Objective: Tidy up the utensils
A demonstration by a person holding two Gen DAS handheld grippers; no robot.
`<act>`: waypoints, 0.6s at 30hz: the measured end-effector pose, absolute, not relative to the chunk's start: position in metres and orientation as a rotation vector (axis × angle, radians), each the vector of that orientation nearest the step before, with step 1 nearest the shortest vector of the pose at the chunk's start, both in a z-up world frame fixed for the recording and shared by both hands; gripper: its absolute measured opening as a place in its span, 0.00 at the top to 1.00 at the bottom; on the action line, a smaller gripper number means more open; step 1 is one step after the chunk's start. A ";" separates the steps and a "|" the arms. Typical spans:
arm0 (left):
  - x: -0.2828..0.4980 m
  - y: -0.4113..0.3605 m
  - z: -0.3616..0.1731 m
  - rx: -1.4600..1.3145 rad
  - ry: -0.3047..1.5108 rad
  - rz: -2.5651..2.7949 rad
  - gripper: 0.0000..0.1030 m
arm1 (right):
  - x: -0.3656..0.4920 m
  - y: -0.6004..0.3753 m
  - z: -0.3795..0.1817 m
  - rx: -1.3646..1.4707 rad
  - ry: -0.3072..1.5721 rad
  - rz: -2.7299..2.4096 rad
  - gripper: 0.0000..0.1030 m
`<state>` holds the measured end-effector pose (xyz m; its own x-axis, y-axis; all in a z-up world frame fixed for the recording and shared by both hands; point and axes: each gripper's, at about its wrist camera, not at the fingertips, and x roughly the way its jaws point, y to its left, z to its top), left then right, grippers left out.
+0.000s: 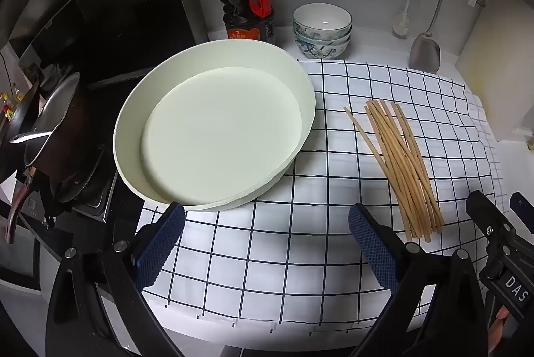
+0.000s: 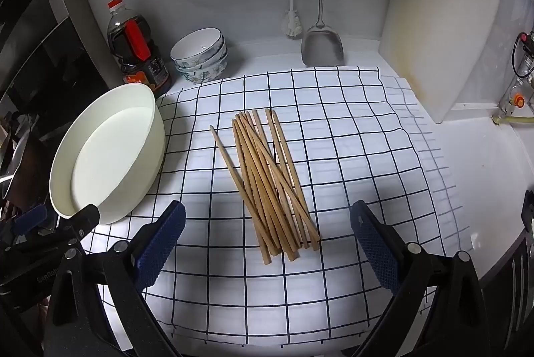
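A loose pile of several wooden chopsticks [image 2: 270, 183] lies on the white checked cloth [image 2: 350, 130]; it shows at the right in the left wrist view [image 1: 400, 166]. A round, shallow white container [image 1: 213, 133] stands empty on the cloth's left side, also in the right wrist view [image 2: 110, 153]. My left gripper [image 1: 267, 223] is open and empty, just in front of the container's near rim. My right gripper [image 2: 268, 225] is open and empty, its fingers to either side of the pile's near ends, above the cloth.
A soy sauce bottle [image 2: 138, 50] and stacked bowls [image 2: 200, 56] stand at the back. A steel spatula [image 2: 322, 40] and brush [image 2: 292, 20] hang on the wall. A white cutting board [image 2: 440, 23] leans at the right. A pan on a stove [image 1: 50, 136] is at the left.
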<state>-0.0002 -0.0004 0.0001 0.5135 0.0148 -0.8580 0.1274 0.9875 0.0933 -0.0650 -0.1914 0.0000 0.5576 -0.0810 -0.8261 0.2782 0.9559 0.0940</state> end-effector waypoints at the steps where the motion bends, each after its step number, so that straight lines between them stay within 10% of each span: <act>1: 0.000 -0.001 0.000 0.150 1.031 -0.067 0.06 | -0.065 -0.191 0.000 0.223 0.956 -0.214 0.08; 18: -0.001 0.000 0.000 0.136 1.034 -0.072 0.06 | -0.065 -0.190 0.002 0.224 0.952 -0.213 0.08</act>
<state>-0.0007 -0.0005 -0.0001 0.5098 0.0051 -0.8603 0.1236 0.9892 0.0791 -0.0653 -0.1905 0.0022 0.5624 -0.0807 -0.8229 0.2772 0.9560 0.0957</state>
